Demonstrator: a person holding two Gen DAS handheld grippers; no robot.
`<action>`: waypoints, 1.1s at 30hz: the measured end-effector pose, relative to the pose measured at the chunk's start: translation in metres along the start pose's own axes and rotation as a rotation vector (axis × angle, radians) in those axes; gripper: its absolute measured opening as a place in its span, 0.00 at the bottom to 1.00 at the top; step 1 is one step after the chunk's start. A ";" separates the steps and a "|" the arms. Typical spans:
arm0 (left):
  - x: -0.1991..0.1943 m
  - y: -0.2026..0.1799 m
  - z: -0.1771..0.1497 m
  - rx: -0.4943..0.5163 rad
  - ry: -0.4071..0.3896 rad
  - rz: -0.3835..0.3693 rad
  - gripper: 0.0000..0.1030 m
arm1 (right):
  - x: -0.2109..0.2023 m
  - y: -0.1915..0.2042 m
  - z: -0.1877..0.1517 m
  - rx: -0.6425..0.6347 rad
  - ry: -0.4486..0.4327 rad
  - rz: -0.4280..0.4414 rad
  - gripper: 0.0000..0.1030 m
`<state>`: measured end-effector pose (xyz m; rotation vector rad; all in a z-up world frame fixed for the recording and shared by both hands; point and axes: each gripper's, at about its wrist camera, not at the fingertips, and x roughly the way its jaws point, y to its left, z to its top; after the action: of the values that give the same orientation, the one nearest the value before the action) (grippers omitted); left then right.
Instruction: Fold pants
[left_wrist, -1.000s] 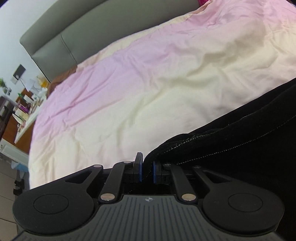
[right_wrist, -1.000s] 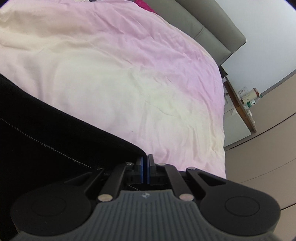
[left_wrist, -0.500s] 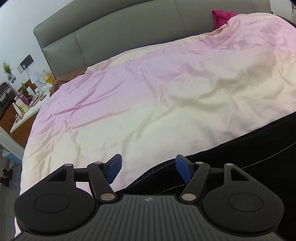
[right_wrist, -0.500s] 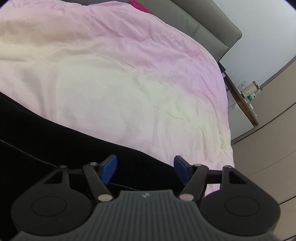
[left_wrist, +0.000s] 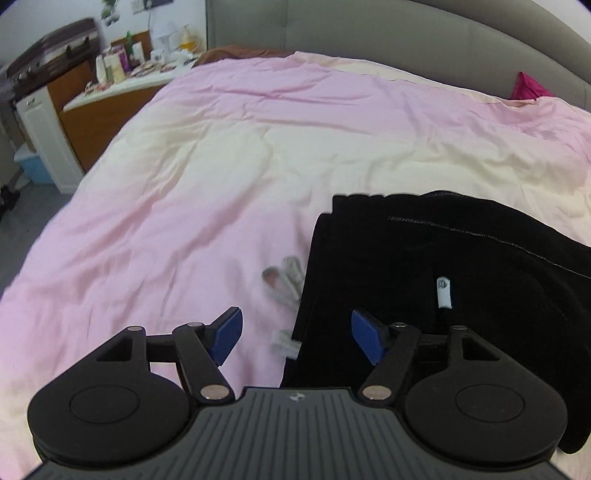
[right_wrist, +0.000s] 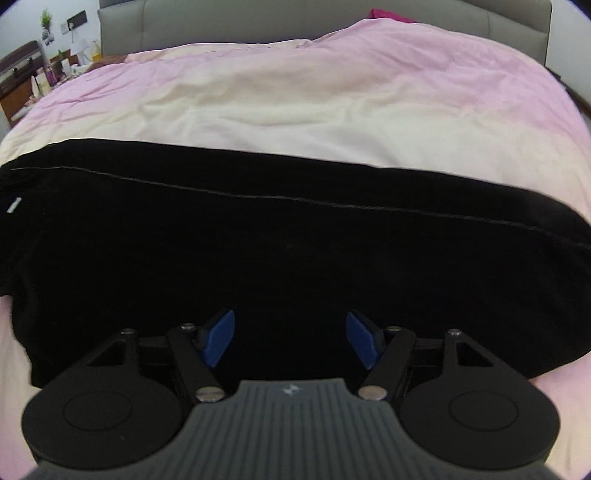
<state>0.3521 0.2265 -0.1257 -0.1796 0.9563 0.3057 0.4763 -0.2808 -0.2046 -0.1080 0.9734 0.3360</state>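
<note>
Black pants (right_wrist: 280, 266) flat on bed (left_wrist: 184, 184), long axis crosswise; right gripper (right_wrist: 290, 338) spread, empty, over mid-leg; left gripper (left_wrist: 295, 338) spread, empty, straddling waistband-end edge, nearer that end

Soft, even room light is falling across the bed (left_wrist: 221, 177), casting no hard shadows. Motion blur is smearing both views, and fisheye distortion is bending the dark corners.
</note>
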 end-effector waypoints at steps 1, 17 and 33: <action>0.001 0.008 -0.007 -0.029 0.010 -0.031 0.78 | 0.000 0.015 -0.005 0.015 -0.001 0.026 0.62; 0.044 0.055 -0.051 -0.513 0.051 -0.323 0.77 | -0.016 0.175 -0.092 0.227 0.029 0.235 0.62; 0.028 -0.003 0.016 -0.062 0.003 -0.034 0.24 | -0.024 0.231 -0.075 0.055 -0.091 0.186 0.33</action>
<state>0.3806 0.2331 -0.1396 -0.2531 0.9464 0.3037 0.3294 -0.0861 -0.2133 0.0480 0.9034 0.4806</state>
